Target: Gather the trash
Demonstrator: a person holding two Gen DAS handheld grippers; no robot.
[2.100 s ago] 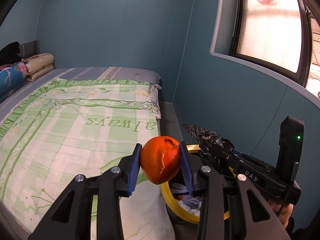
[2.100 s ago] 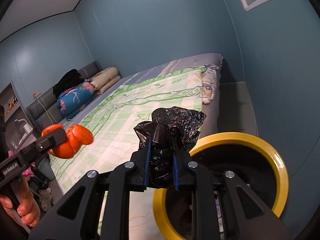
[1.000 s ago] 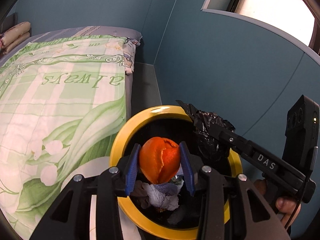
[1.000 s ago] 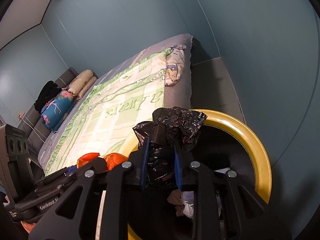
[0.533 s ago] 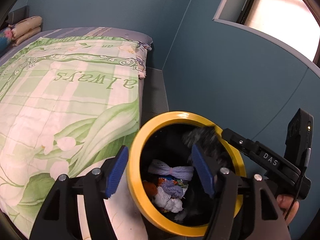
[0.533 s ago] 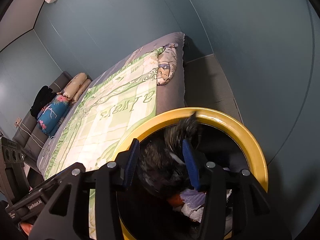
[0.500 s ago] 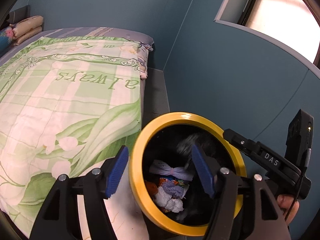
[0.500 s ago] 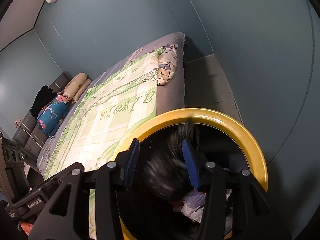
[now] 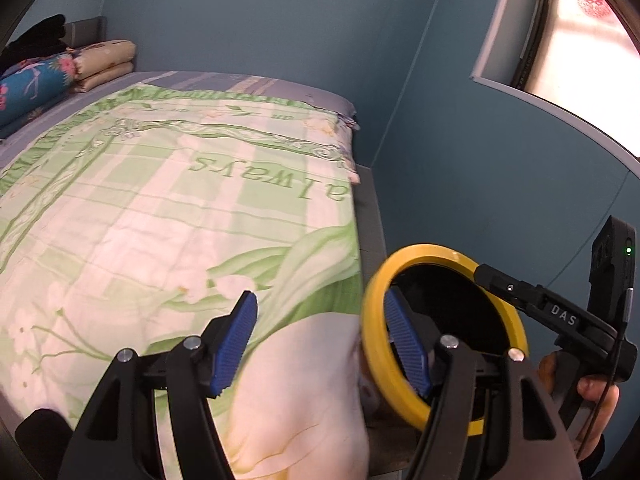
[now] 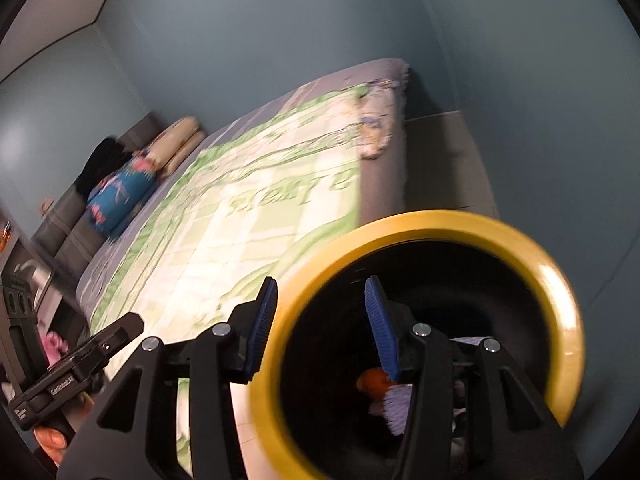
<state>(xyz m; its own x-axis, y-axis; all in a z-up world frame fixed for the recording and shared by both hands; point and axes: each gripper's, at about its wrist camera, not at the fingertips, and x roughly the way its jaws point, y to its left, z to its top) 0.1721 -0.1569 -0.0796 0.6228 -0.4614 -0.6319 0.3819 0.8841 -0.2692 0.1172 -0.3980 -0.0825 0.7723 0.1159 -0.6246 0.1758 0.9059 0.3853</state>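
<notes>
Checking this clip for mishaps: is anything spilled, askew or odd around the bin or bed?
Nothing stands out. The yellow-rimmed trash bin stands beside the bed, orange peel and crumpled paper inside it; the quilt lies flat. No litter shows outside the bin.

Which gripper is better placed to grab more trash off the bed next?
Left, probably. The left gripper is open and empty, mostly over the quilt, only its right pad by the bin rim. The right gripper, also empty, straddles that rim, one pad inside the bin.

A green floral quilt (image 9: 168, 216) covers the bed (image 9: 280, 84), pillows (image 9: 106, 62) at its head.
</notes>
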